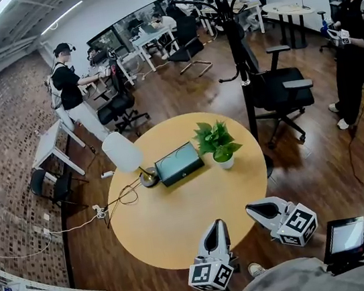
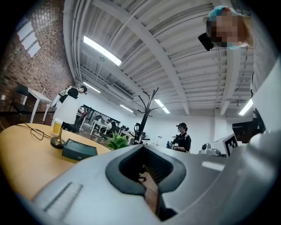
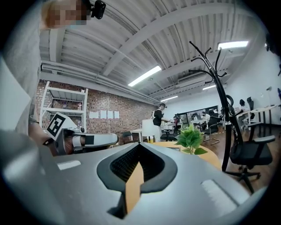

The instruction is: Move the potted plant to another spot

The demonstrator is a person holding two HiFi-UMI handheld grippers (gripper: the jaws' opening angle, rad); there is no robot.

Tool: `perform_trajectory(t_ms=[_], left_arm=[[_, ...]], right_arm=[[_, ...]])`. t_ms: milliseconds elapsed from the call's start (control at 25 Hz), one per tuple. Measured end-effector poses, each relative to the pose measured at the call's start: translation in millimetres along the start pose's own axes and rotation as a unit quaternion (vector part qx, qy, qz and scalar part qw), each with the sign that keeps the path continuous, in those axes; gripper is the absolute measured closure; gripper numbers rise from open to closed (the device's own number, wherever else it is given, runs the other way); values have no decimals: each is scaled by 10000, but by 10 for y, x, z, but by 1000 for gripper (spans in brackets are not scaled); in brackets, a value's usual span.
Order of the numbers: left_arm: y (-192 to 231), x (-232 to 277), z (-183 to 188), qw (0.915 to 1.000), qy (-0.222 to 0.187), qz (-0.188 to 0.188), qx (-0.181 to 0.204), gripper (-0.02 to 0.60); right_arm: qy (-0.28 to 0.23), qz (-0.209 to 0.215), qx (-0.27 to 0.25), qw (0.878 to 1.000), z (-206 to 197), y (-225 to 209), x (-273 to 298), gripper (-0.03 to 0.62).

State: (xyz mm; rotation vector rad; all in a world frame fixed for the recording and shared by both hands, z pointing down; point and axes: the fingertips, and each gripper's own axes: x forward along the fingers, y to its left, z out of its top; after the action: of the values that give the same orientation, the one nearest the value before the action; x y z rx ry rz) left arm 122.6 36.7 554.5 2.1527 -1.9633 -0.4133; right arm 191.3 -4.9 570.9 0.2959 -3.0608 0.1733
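wood-floored office with a brick wall (image 1: 6, 147) on the left. a round wooden table (image 1: 181, 229) fills the middle, and a black coat rack (image 1: 242, 64) stands just beside it. on the table's far half are a white-shaded lamp (image 1: 123, 153), a dark green box (image 1: 178, 163) and, right of the box, the upright potted plant (image 1: 220, 145). only the right gripper view shows a white shelf (image 3: 66, 90) and wall sheets too small to read. the left gripper (image 1: 215, 230) and right gripper (image 1: 258, 210) hover near the table's near edge, jaws pressed together, empty.

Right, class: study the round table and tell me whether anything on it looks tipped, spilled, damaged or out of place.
Nothing stands out. The potted plant stands upright, the dark box lies flat beside it, and the lamp is upright; only its cable trails loosely off the table's edge.
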Motion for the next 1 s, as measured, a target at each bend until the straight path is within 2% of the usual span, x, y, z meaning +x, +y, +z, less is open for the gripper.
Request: perform_trajectory(t_ms=[200,400,720,1000], left_arm=[[261,85,3,9999,41,-148,-15,581],[349,163,-5,9996,118,-267,-50,581],[433,406,-66,9994,210,-257,11,581],[683,851,-89,9993,366,-28,68,581]], right_arm=[[44,-180,-1,9998,-57,-80,223,594],[108,-342,-12,9994,-71,-159,297,594],[125,-342,-5,9993,-104,-396,423,594],[140,-266,81,9995,-126,-852,693,594]])
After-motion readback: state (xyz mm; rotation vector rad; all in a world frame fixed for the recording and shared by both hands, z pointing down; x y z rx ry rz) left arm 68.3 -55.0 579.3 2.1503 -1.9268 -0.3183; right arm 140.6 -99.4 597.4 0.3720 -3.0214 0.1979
